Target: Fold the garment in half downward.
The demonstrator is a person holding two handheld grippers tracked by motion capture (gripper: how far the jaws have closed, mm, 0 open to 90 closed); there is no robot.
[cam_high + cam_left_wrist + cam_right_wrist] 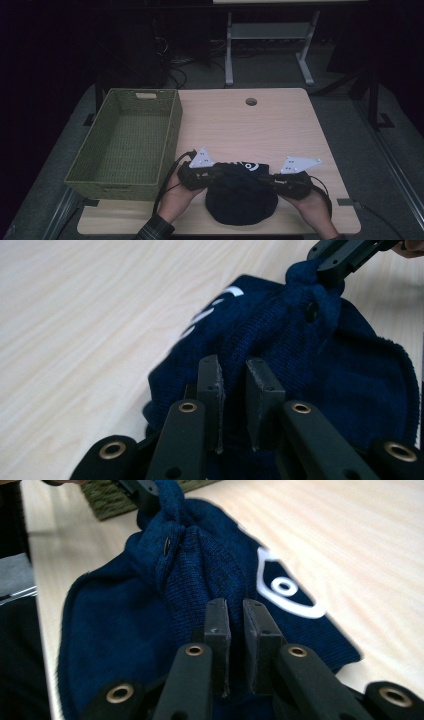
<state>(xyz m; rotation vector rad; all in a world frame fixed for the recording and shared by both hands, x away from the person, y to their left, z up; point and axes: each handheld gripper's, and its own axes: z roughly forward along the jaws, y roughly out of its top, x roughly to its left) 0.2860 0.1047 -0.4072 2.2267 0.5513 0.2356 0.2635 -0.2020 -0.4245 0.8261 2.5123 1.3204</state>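
Observation:
A dark blue knitted hat (242, 197) with a white logo lies near the table's front edge, between my two grippers. My left gripper (212, 174) pinches a fold of its fabric on the left side; in the left gripper view the jaws (234, 365) stand close together with the knit (300, 355) between them. From the right, my right gripper (274, 180) is shut on the hat's other side, and its own view shows the pads (235, 605) clamping the blue cloth (125, 610). Each gripper also appears far off in the other's view, bunching the hat's edge (345, 260) (145, 492).
A green woven basket (172, 130) stands empty on the table's left half, close to my left hand. The light wooden table (260, 130) has a round cable hole (251, 101) at the back. Desk legs and cables sit on the dark floor beyond.

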